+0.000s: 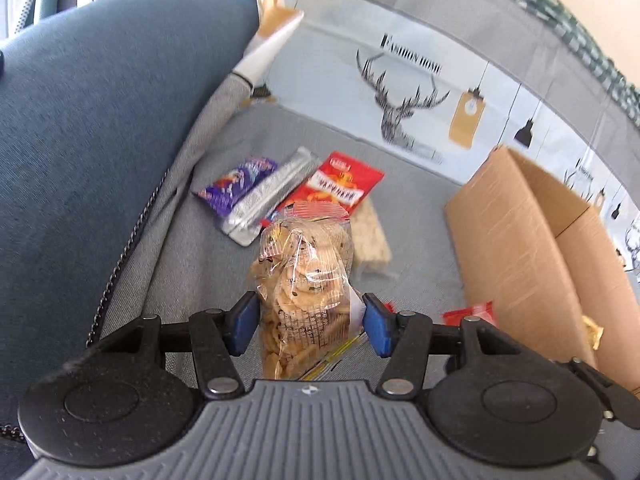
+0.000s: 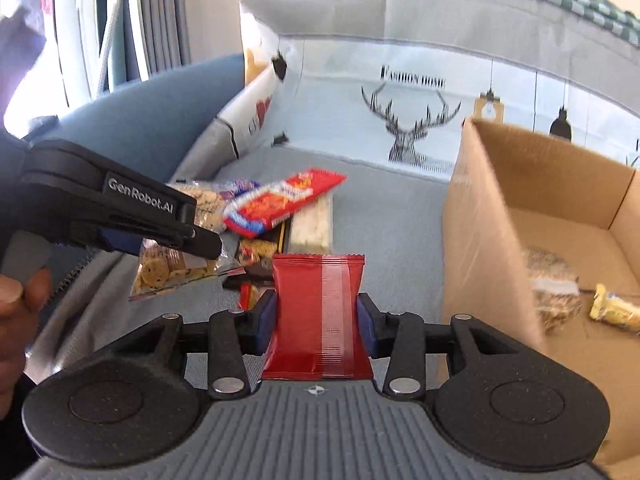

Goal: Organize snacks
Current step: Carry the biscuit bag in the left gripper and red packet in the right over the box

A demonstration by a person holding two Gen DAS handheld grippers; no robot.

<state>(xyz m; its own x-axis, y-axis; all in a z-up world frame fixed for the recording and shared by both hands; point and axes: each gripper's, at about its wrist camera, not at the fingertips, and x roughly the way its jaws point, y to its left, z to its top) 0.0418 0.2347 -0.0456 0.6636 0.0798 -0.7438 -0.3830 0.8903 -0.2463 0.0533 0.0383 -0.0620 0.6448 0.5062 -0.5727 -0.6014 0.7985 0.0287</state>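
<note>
Both hand-held grippers I operate are gripping snacks: my left hand-held gripper (image 1: pixel 308 322) is closed on a clear plastic bag of chocolate-chip cookies (image 1: pixel 302 280), and my right hand-held gripper (image 2: pixel 316 320) squeezes a red foil snack packet (image 2: pixel 320 312). More packets lie on the grey fabric sofa seat (image 1: pixel 192 248). Near them on the right stands an open brown cardboard box (image 2: pixel 480 216) with two snacks inside.

A home living room: a grey fabric sofa seat (image 1: pixel 200 248) with a blue-grey cushion (image 1: pixel 100 120), a printed stag-head throw (image 1: pixel 400 108) over the backrest, and grey window curtains (image 2: pixel 160 12) behind
</note>
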